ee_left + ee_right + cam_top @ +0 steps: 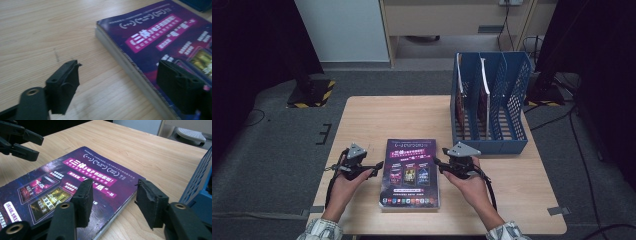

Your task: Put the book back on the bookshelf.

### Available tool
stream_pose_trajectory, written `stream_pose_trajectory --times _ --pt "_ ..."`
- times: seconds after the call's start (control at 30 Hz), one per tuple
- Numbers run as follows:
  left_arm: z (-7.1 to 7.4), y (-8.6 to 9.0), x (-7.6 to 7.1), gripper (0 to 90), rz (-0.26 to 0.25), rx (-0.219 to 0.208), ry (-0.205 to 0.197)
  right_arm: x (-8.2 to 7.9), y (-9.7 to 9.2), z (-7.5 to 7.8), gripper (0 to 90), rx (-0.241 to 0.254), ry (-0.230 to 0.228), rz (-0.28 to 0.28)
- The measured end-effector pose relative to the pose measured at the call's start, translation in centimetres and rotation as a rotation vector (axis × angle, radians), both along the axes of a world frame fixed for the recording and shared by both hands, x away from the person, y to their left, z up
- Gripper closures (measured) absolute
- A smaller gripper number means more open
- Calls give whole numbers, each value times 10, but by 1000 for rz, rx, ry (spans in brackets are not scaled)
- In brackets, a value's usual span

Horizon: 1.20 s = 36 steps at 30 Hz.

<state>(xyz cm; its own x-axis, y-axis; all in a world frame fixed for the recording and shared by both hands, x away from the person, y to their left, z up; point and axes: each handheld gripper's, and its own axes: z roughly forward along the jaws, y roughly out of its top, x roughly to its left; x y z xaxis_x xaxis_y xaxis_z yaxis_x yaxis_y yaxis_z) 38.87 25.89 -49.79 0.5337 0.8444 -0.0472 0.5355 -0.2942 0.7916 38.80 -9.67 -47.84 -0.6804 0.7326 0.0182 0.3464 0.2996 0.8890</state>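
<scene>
A thick book with a purple cover (409,172) lies flat near the front middle of the wooden table (387,115). My left gripper (379,165) sits at the book's left edge. In the left gripper view the gripper (120,66) is open, with one jaw over bare table and the other above the cover (160,32). My right gripper (437,162) is at the book's right edge. In the right gripper view it (114,183) also stands open astride that edge of the book (75,172), pads clear of it. Across the cover, the left gripper (22,142) appears at upper left.
A blue mesh file rack (512,100) with three slots stands at the table's back right, close behind my right hand. Thin magazines (484,95) stand upright in its left slots. A stand base with yellow-black stripes (314,92) rests on the floor beyond the table's back left.
</scene>
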Motion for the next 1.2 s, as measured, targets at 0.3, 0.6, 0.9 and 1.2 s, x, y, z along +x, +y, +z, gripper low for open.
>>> stream_pose_trajectory --times 0.3,0.6,0.9,1.2 --pt "-5 -23 -1 364 -72 5 41 1 0 -4 503 -20 22 0" --pt "-12 -23 3 430 -85 -9 73 2 1 -9 427 -40 65 7" --pt "-15 -26 5 460 -101 -16 86 3 1 -12 389 -50 91 6" --pt "-14 -33 5 460 -121 9 73 5 2 -18 337 -60 117 15"
